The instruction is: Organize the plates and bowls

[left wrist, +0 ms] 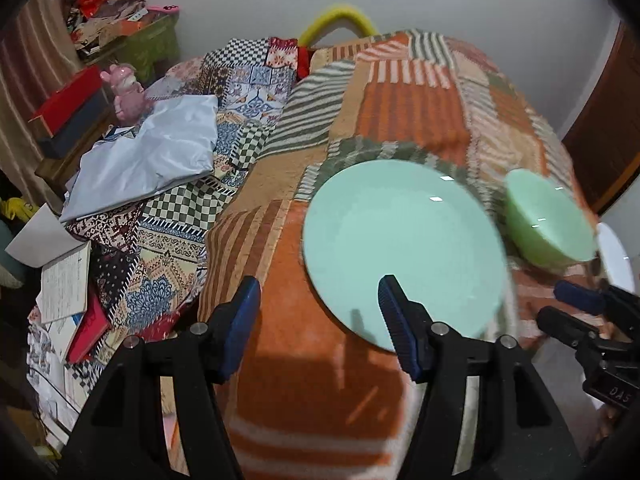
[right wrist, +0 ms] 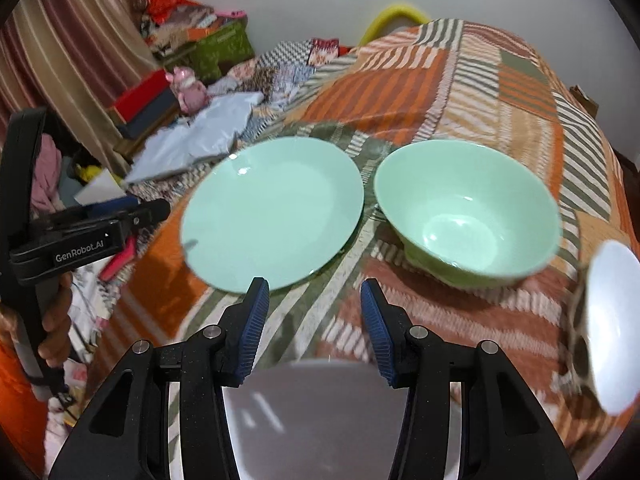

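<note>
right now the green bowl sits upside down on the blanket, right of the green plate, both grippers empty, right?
Not quite: the bowl sits upright, its hollow open to the camera in the right wrist view. The rest holds: it rests on the blanket, right of the plate, and the left gripper and the right gripper both hold nothing.

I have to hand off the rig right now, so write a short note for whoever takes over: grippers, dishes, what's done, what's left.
Left gripper: open, empty, above the near edge of the green plate.
Right gripper: open, empty, over the blanket in front of the green plate and green bowl.
Dishes: green plate and green bowl side by side on the blanket, bowl to the right. A white plate lies just below the right gripper; a white bowl sits at the far right.
Done: nothing stacked yet.
Left: probably group plates with plates, bowls with bowls.
</note>
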Motion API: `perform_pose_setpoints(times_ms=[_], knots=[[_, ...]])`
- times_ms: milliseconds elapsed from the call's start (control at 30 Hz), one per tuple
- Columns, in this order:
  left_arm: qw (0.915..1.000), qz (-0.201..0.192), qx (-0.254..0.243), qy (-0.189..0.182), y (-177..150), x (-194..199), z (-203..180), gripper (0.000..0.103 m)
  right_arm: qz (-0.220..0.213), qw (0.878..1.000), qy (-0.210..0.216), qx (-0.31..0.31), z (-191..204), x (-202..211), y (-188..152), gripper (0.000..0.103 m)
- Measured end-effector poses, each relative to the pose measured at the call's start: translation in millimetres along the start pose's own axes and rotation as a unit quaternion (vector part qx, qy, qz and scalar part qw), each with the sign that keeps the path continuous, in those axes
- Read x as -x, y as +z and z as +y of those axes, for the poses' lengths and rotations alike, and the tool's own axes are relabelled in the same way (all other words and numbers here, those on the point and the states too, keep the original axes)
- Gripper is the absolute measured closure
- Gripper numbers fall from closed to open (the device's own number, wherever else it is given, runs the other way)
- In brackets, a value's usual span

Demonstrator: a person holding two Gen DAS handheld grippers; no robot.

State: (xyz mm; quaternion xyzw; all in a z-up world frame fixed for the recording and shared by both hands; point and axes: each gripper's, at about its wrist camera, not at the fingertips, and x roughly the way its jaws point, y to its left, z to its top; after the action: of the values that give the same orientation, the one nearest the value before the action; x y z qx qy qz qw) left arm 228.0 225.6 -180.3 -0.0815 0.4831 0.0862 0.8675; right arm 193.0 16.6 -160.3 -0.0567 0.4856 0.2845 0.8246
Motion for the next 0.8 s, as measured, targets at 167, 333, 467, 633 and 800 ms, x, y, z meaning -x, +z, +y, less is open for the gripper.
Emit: perform_pose_setpoints(times_ms=[167,333,467,633,800], knots=[[0.9997,0.023,0.005,-0.011,-2,-35,7,0.043,0.033,0.999,0.010,-0.010,-1,-27,9,0.059],[0.9996,0.018,-0.012,-0.019,4,-52,5,0.053,0.042,0.999,0.013,-0.024,-3,-40,16,0.059],[0.9993,0.015,-0.020,-0.028,11,-63,1,0.063,0.039,0.999,0.005,-0.034,-2,-48,20,0.059],[0.9988,0.006,-0.028,-0.039,12,-62,-3,0.066,0.039,0.999,-0.002,-0.037,0,-53,23,0.062],[0.9981,0.008,-0.037,-0.048,0,-49,0,0.066,0.043,0.998,0.005,-0.041,-3,-47,21,0.064]])
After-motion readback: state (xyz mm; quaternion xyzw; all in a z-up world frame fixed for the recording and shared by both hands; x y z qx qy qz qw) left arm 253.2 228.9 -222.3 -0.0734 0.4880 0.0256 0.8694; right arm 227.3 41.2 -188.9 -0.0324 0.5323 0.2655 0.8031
